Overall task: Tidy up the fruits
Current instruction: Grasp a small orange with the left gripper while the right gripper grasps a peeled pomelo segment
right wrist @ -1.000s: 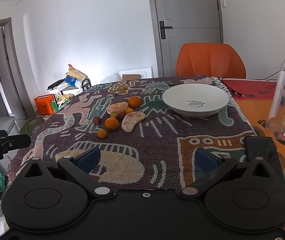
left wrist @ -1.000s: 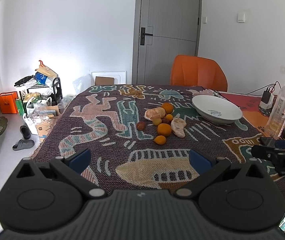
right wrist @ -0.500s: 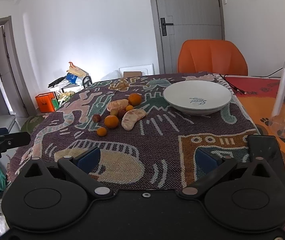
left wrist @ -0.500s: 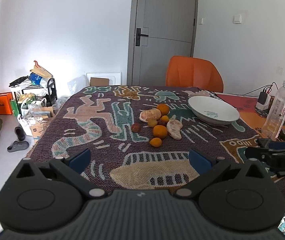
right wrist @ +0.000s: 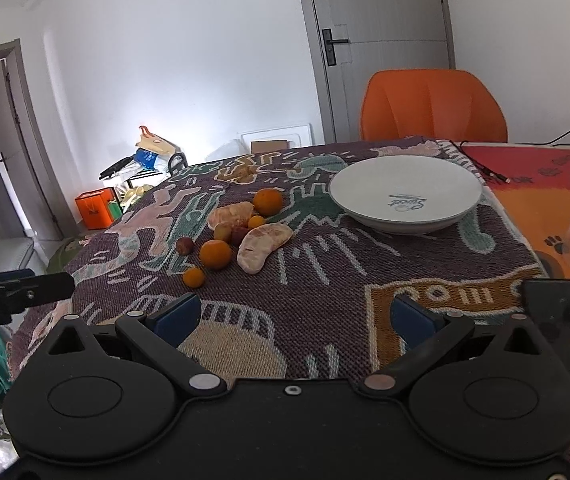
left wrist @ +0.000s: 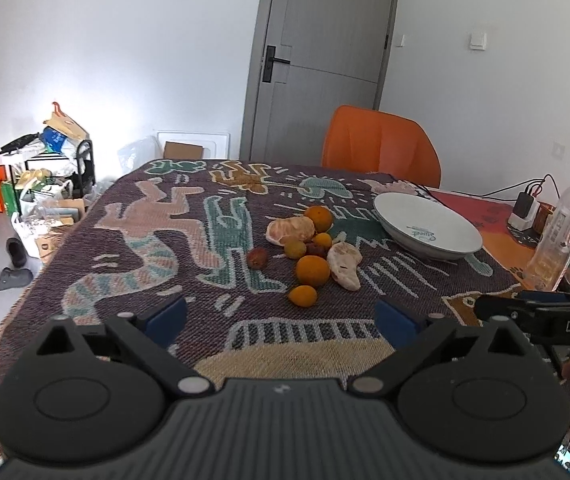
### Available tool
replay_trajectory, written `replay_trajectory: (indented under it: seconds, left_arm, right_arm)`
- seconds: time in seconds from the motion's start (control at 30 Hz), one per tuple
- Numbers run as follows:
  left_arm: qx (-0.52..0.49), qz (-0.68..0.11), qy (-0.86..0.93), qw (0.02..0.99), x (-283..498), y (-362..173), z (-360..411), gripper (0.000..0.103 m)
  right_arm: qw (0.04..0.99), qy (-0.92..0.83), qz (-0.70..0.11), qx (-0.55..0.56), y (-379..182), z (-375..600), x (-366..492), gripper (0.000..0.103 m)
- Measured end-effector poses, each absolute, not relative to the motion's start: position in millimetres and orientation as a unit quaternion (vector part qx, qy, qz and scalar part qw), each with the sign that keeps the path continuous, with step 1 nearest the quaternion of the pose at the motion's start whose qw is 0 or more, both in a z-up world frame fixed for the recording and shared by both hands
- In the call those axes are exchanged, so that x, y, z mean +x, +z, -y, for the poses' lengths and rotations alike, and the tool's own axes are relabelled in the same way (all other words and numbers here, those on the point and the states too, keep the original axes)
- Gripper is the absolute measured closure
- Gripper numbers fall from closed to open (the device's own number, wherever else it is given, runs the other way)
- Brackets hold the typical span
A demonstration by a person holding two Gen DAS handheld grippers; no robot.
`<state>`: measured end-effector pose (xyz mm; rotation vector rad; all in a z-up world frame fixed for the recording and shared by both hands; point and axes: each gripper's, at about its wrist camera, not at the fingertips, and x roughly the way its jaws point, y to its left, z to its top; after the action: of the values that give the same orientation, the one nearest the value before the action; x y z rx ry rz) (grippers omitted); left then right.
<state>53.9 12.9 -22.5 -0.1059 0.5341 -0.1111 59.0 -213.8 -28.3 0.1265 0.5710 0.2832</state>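
Fruits [left wrist: 305,248] lie in one loose cluster on the patterned cloth [left wrist: 157,240] near the middle of the desk, none yet in the white bowl [left wrist: 425,228], which stands empty just to the right of the cluster and slightly farther off. That bowl is the likely destination, so your sorting has not begun. The pile holds whole oranges, a small orange [left wrist: 303,295] nearest you, a peeled half [left wrist: 289,230] at the far left, a peeled segment [left wrist: 345,266] on the bowl side and a dark red fruit [left wrist: 257,258] apart on the left.

Your left claw [left wrist: 281,320] is open and holds nothing; its jaws have just been closing a little, with only cloth between them. Your right claw [right wrist: 293,316] is likewise open and empty, aimed at the cloth between cluster and bowl. Both hang short of the fruit, angled down over the near edge, a sensible stance for choosing a first pick.

Note the plastic bottle [left wrist: 557,236] and a charger with cables [left wrist: 525,204] at the far right: keep the right claw clear of them. Peeled pieces will bruise under a firm squeeze.
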Motion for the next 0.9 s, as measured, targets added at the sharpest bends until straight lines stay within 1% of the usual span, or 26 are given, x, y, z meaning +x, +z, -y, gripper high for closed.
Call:
replay_trajectory:
  seconds: [0.1, 0.13, 0.17, 0.2, 0.27, 0.4, 0.47, 0.5, 0.57, 0.67, 0.9]
  left_arm:
    - [-0.06, -0.274, -0.06, 0.958, 67.1, -28.1, -12.7, 0.021]
    - [-0.064, -0.278, -0.063, 0.956, 71.5, -29.8, -12.8, 0.029]
    - [-0.068, -0.281, -0.064, 0.955, 75.6, -31.7, -13.0, 0.032]
    - [-0.071, -0.284, -0.063, 0.954, 80.5, -34.0, -12.9, 0.033]
    - [-0.074, -0.288, -0.068, 0.952, 88.8, -37.4, -12.0, 0.038]
    - [-0.078, -0.298, -0.079, 0.948, 105.7, -44.1, -7.6, 0.045]
    - [-0.076, -0.301, -0.084, 0.947, 114.0, -47.8, -4.9, 0.049]
    - [-0.076, -0.305, -0.086, 0.946, 118.4, -49.7, -3.9, 0.05]
    - [-0.077, -0.31, -0.09, 0.943, 126.7, -53.5, -2.2, 0.056]
    - [-0.079, -0.317, -0.095, 0.94, 137.7, -58.7, -0.4, 0.059]
    - [-0.078, -0.335, -0.099, 0.934, 160.9, -73.7, 4.6, 0.061]
  right_arm:
    - [0.946, 0.146, -0.283, 0.063, -30.6, 211.6, 68.8, 0.002]
    - [0.945, 0.15, -0.284, 0.063, -31.4, 211.0, 72.2, 0.007]
    - [0.944, 0.153, -0.286, 0.064, -32.1, 210.4, 75.6, 0.012]
    - [0.942, 0.156, -0.29, 0.067, -32.8, 210.3, 79.6, 0.013]
    - [0.939, 0.162, -0.296, 0.071, -34.2, 210.1, 87.1, 0.015]
    - [0.935, 0.169, -0.302, 0.072, -36.4, 207.5, 102.4, 0.019]
    - [0.933, 0.174, -0.306, 0.074, -37.8, 206.4, 109.1, 0.024]
    - [0.932, 0.176, -0.308, 0.075, -38.6, 205.7, 112.9, 0.025]
    - [0.93, 0.18, -0.311, 0.078, -40.1, 204.6, 119.5, 0.027]
    - [0.926, 0.184, -0.318, 0.082, -43.3, 203.1, 129.0, 0.031]
    - [0.922, 0.189, -0.325, 0.086, -48.2, 201.8, 146.9, 0.033]
